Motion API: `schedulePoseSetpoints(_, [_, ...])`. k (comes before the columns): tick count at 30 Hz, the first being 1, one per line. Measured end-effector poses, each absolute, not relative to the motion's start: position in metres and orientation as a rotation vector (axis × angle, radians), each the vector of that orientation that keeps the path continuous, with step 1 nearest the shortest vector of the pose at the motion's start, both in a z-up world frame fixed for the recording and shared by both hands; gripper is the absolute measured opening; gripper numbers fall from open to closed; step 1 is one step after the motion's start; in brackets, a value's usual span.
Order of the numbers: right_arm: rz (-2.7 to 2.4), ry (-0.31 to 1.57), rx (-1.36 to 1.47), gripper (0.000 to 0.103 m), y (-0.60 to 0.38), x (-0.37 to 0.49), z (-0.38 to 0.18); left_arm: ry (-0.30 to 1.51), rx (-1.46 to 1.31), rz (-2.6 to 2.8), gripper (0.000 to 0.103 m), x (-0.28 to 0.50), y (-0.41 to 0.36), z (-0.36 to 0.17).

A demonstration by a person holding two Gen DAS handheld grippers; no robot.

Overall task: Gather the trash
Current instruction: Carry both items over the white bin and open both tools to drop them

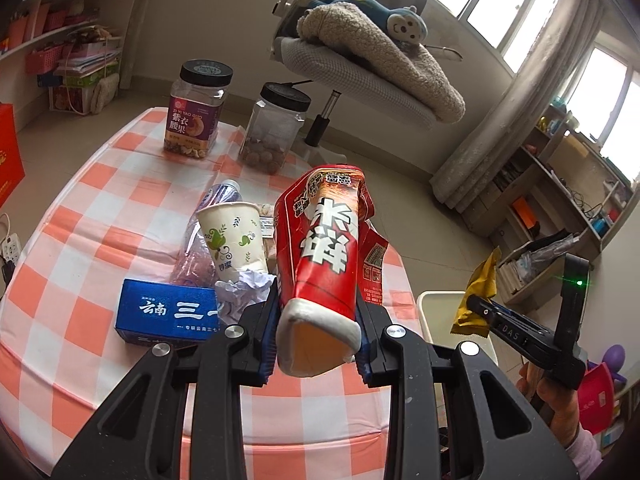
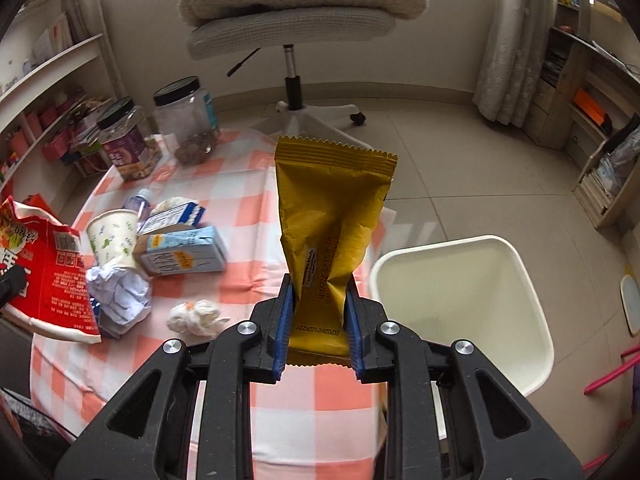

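Both my claws grip trash above the checkered surface (image 2: pixel 248 200).

My left claw (image 1: pixel 316 344) is clenched on a crushed red noodle cup (image 1: pixel 324 264), held over the surface near a paper cup (image 1: pixel 234 240) and blue box (image 1: pixel 168 314). My right claw (image 2: pixel 320 328) pinches a yellow wrapper (image 2: pixel 332 224) upright, just beside the white bin (image 2: pixel 464 308) standing off the surface's edge.

Two close wrist views over the shared checkered table (image 1: pixel 100 184), facing the chair (image 2: pixel 288 28).

Glossy foil yellow wrapper (image 2: pixel 332 232); crumpled matt paper ball (image 2: pixel 118 292); checked cloth tablecloth (image 2: pixel 248 208).
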State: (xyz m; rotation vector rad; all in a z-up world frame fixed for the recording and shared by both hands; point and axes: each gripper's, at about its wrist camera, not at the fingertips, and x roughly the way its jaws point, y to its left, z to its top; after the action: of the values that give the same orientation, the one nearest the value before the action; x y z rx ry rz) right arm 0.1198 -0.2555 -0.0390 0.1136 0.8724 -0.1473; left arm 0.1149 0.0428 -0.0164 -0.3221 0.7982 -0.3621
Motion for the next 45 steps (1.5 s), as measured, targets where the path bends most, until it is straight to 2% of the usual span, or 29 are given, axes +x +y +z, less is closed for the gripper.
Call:
schedulePoseSetpoints(3, [-0.227, 0.868, 0.131, 0.026, -0.278, 0.115, -0.036, 0.806, -0.316, -0.395, 0.031, 0.119, 0.024, -0.019])
schedulePoseSetpoints(5, [-0.29, 0.848, 0.133, 0.036, -0.293, 0.111, -0.031, 0.81, -0.305, -0.428, 0.031, 0.121, 0.008, -0.021])
schedulePoseSetpoints(7, [-0.365, 0.804, 0.134, 0.057, -0.308, 0.104, -0.023, 0.822, -0.29, -0.463, 0.031, 0.123, -0.01, -0.024])
schedulePoseSetpoints(8, [-0.399, 0.777, 0.139, 0.062, -0.315, 0.1, -0.018, 0.834, -0.279, -0.475, 0.031, 0.125, -0.02, -0.025])
schedulePoseSetpoints(10, [-0.472, 0.707, 0.155, 0.088, -0.331, 0.09, -0.006, 0.855, -0.267, -0.507, 0.031, 0.129, -0.04, -0.025])
schedulePoseSetpoints(13, [-0.547, 0.603, 0.19, 0.096, -0.354, 0.072, 0.014, 0.858, -0.235, -0.563, 0.031, 0.129, -0.075, -0.017])
schedulePoseSetpoints(29, [-0.691, 0.447, 0.371, 0.096, -0.447, 0.025, 0.046, 0.896, -0.075, -0.736, 0.034, 0.132, -0.252, -0.016])
schedulePoseSetpoints(30, [-0.696, 0.445, 0.372, 0.096, -0.449, 0.024, 0.046, 0.902, -0.071, -0.739, 0.038, 0.134, -0.258, -0.018])
schedulePoseSetpoints(31, [-0.702, 0.441, 0.374, 0.096, -0.45, 0.023, 0.046, 0.907, -0.07, -0.739, 0.047, 0.135, -0.262, -0.018])
schedulePoseSetpoints(33, [-0.712, 0.434, 0.376, 0.096, -0.451, 0.022, 0.046, 0.899, -0.064, -0.738, 0.056, 0.135, -0.264, -0.017])
schedulePoseSetpoints(38, [-0.734, 0.429, 0.336, 0.096, -0.444, 0.025, 0.046, 0.811, 0.005, -0.679, 0.067, 0.129, -0.25, -0.003])
schedulePoseSetpoints(40, [-0.742, 0.422, 0.297, 0.096, -0.434, 0.028, 0.046, 0.76, 0.025, -0.623, 0.076, 0.127, -0.239, 0.004])
schedulePoseSetpoints(45, [-0.733, 0.399, 0.191, 0.096, -0.403, 0.037, 0.047, 0.622, 0.04, -0.511, 0.089, 0.12, -0.21, 0.027])
